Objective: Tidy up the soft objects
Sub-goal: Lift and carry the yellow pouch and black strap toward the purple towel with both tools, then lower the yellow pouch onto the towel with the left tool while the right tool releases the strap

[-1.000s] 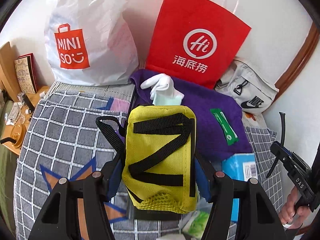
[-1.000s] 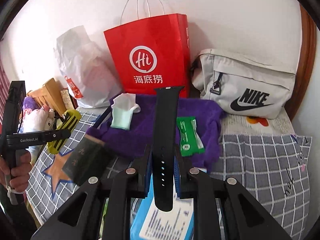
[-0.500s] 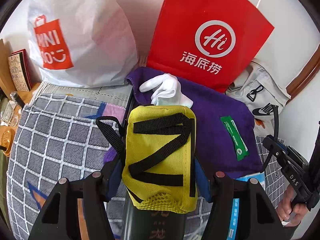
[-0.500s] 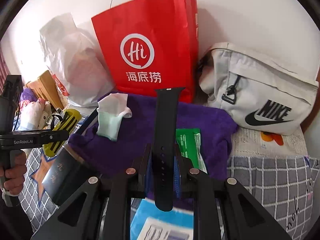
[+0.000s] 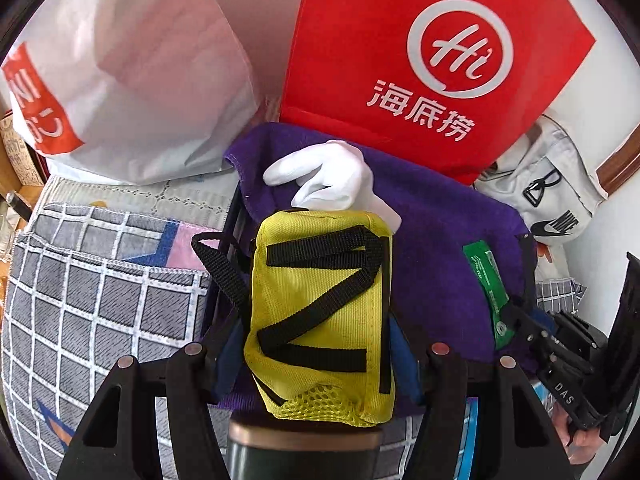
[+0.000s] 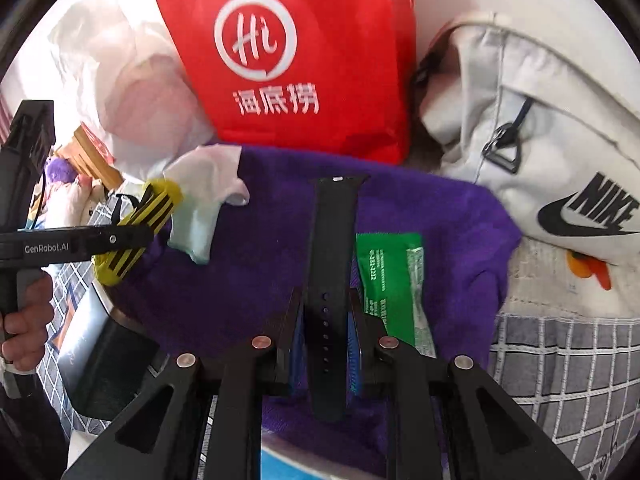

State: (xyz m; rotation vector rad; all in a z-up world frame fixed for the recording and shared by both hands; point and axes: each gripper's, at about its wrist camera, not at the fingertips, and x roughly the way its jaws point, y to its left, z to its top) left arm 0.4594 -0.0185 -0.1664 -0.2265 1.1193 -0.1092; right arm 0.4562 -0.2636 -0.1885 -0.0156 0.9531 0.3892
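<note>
Your left gripper [image 5: 316, 354] is clamped on the yellow pouch [image 5: 320, 312], long axis running straight out from the jaws; your right gripper [image 6: 324, 334] is clamped on the black watch strap [image 6: 330, 264], also lengthwise. The purple towel [image 6: 260, 280] lies directly ahead of and below both jaws, white glove [image 5: 332, 178] just beyond the pouch tip. Right jaws look nearer the towel's bare middle, so that strap likely sets down first.
</note>
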